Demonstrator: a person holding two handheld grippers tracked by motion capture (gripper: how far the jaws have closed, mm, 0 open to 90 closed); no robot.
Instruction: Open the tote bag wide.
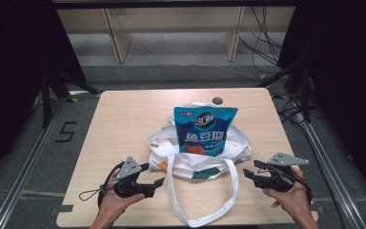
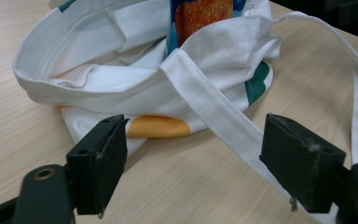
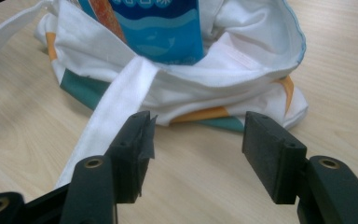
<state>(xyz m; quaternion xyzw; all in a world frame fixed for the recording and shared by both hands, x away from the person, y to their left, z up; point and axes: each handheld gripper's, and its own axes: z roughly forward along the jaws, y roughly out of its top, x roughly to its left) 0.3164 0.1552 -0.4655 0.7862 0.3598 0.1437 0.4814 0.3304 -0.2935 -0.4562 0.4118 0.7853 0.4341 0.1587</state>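
Reading from left to right, we are seeing the left hand [image 1: 108, 202] coming in from the near edge of the counter [image 1: 124, 119] and carrying the left claw [image 1: 153, 174] low and roughly level, aimed toward the middle. Its jaws are standing released and wide, with nothing pinched between them. In the left gripper view one handle strap [image 2: 223, 116] is running along the counter between the jaws, apart from both pads.

At the centre, the white cloth bag [image 1: 198, 155] is lying slumped on the counter, its mouth open, with a blue snack packet [image 1: 205, 130] standing upright inside it. A long handle loop [image 1: 209, 200] is trailing toward the near edge.

We are judging the bag to be light and very soft: it will be folding and sagging wherever it is lifted, so a single grip will be tipping the packet. The packet looks glossy, probably slippery and easily crushed. The better holds appear to be the hemmed rim [image 2: 98, 86] or the straps where they are stitched to it, one on each side.

At the right, the right hand [image 1: 293, 198] is mirroring the left, palm up beneath the right claw [image 1: 250, 169], which is pointing inward at the bag. Its jaws are also standing released and empty, and in the right gripper view the bag's lower edge [image 3: 205, 114] is lying just beyond them.
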